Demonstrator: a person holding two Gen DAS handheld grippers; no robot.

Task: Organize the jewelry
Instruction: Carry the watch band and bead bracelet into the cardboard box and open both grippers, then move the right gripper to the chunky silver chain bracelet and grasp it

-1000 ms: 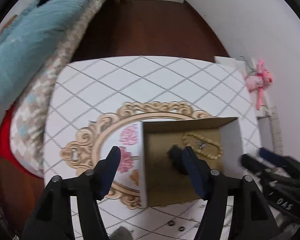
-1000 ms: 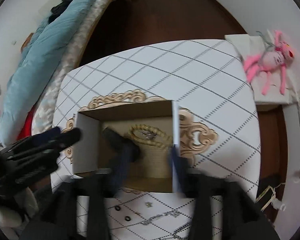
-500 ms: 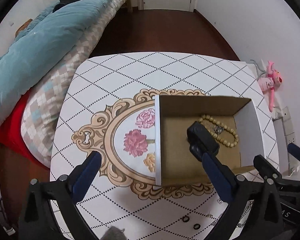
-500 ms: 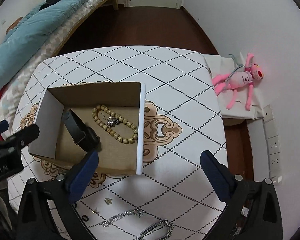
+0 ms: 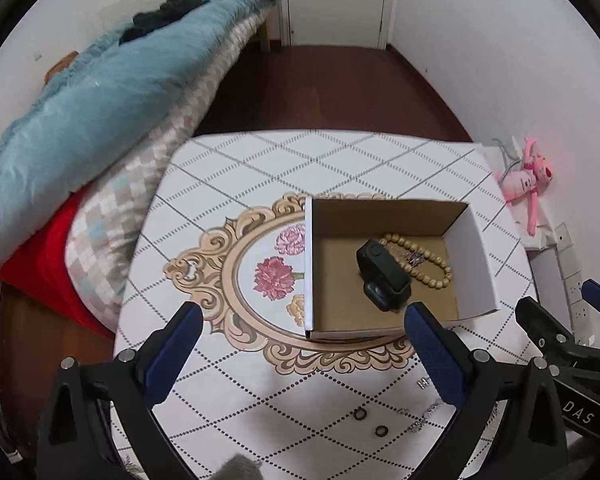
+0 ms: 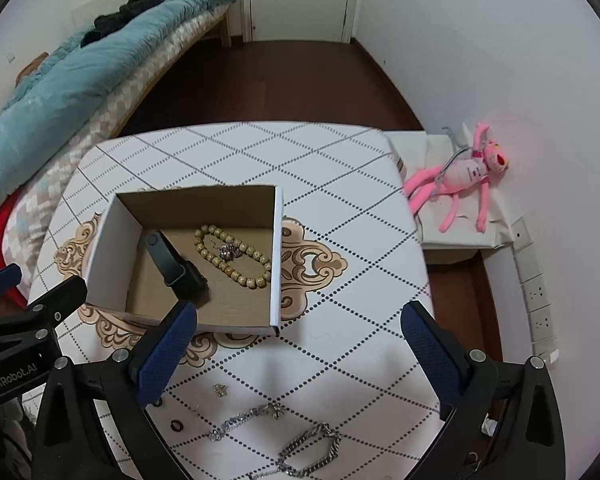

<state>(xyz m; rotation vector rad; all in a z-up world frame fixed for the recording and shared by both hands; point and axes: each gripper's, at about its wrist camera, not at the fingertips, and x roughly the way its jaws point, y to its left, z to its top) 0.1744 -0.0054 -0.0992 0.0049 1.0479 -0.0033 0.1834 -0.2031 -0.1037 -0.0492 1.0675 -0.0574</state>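
Note:
A cardboard box (image 5: 474,240) (image 6: 104,248) stands on the patterned table. Inside lie a black wristband (image 5: 382,274) (image 6: 172,262), a wooden bead bracelet (image 5: 424,258) (image 6: 236,256) and a small silver piece (image 6: 229,253). My left gripper (image 5: 304,354) is open and empty, held above the table in front of the box. My right gripper (image 6: 298,350) is open and empty, above the table's front right. Silver chains (image 6: 246,420) (image 6: 310,450), black rings (image 5: 370,422) (image 6: 175,425) and a small charm (image 6: 220,390) lie loose on the table near the front edge.
A bed with a teal blanket (image 5: 92,92) and red cushion (image 5: 40,264) runs along the left. A pink plush toy (image 6: 464,176) lies on a white box at the right. Wall sockets (image 6: 536,292) sit by the right wall.
Both grippers have pulled back and up from the box and opened wide. The black wristband now lies free in the box.

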